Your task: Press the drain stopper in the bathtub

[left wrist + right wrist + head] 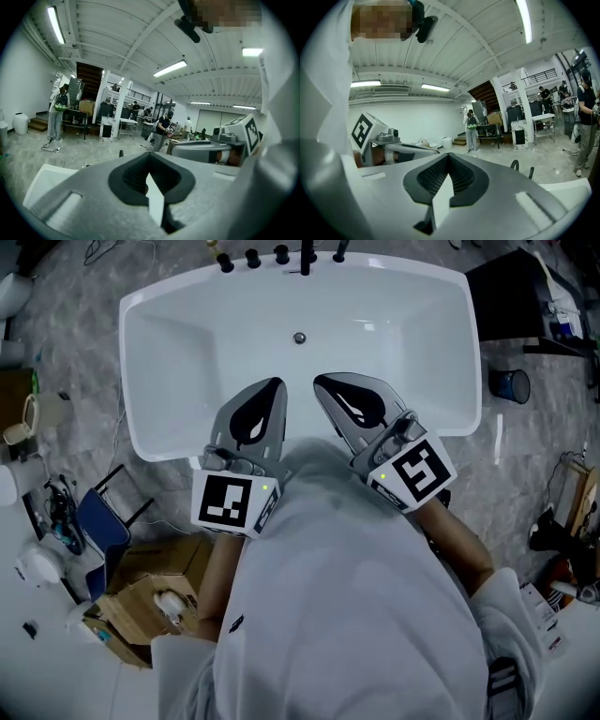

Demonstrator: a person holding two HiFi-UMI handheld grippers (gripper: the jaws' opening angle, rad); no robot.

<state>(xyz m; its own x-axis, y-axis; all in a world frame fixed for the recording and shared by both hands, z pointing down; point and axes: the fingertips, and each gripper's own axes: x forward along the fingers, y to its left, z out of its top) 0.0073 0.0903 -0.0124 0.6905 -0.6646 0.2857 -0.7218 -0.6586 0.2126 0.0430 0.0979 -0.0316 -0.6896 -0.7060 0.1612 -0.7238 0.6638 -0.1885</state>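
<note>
The drain stopper [299,337] sits low in the white bathtub [150,362], straight ahead and between the left gripper [271,392] and the right gripper [329,388] (both look about as near), whose fingers are closed together, holding nothing.

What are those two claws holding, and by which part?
Nothing. The left gripper and right gripper are both shut and empty, over the bathtub.

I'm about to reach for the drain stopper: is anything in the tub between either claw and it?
Nothing visible. The bathtub floor lies bare between the drain stopper and the left claw and right claw, both held shut above its near end.
</note>
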